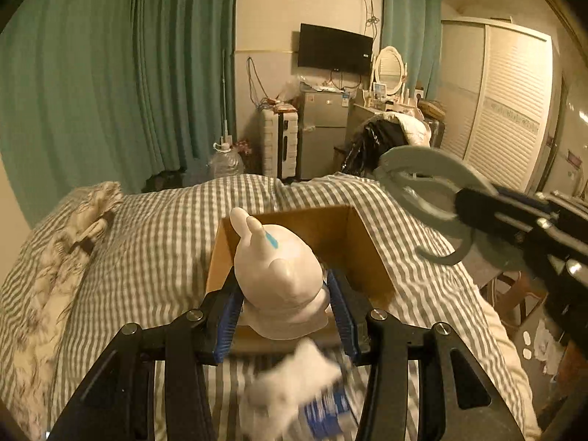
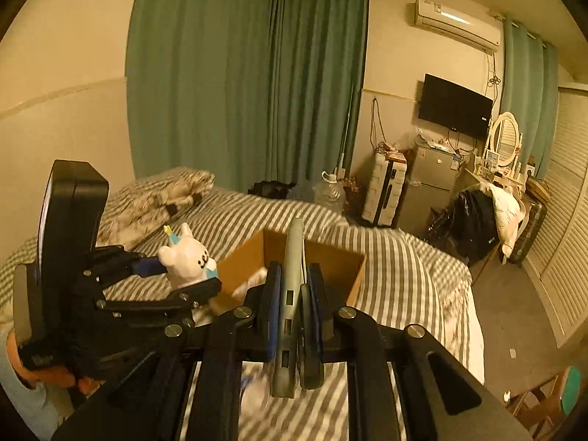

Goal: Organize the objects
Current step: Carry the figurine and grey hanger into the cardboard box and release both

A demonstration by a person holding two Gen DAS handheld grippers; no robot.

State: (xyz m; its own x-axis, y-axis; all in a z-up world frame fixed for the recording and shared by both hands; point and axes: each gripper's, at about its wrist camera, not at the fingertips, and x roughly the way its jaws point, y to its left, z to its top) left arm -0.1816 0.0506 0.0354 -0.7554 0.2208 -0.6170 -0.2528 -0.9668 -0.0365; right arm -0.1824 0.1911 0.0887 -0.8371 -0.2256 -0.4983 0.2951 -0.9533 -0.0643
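Clutter first: green curtains (image 1: 121, 73) fill the upper left of the left wrist view, with a wall TV (image 1: 334, 48), small fridge (image 1: 323, 125), white suitcase (image 1: 280, 143) and water jug (image 1: 225, 160) across the upper middle, and a louvred wardrobe (image 1: 503, 110) at upper right. We see a folded patterned blanket (image 1: 73, 242) at centre left on the striped bed (image 1: 158, 257).

Nothing sits between either tool and the cardboard box (image 1: 352, 242) at frame centre. In the left wrist view the bunny hides most of the box interior. In the right wrist view we see something white (image 2: 253, 281) at the box's lower left, too blurred to name.

Left gripper (image 1: 284, 312) clamps the white bunny figurine (image 1: 281, 275) between its blue pads, held just over the near edge of the box. Right gripper (image 2: 296, 301) is closed narrow on a grey clamp-like tool (image 2: 292, 294), edge-on at centre of its own view, above the box.

Only the left wrist view shows that tool's curved hook shape (image 1: 430, 198) at mid right, and a blurred white-and-blue packet (image 1: 305, 393) at bottom centre. Only the right wrist view shows the bunny's face and the person's hand (image 2: 47, 371) at lower left.
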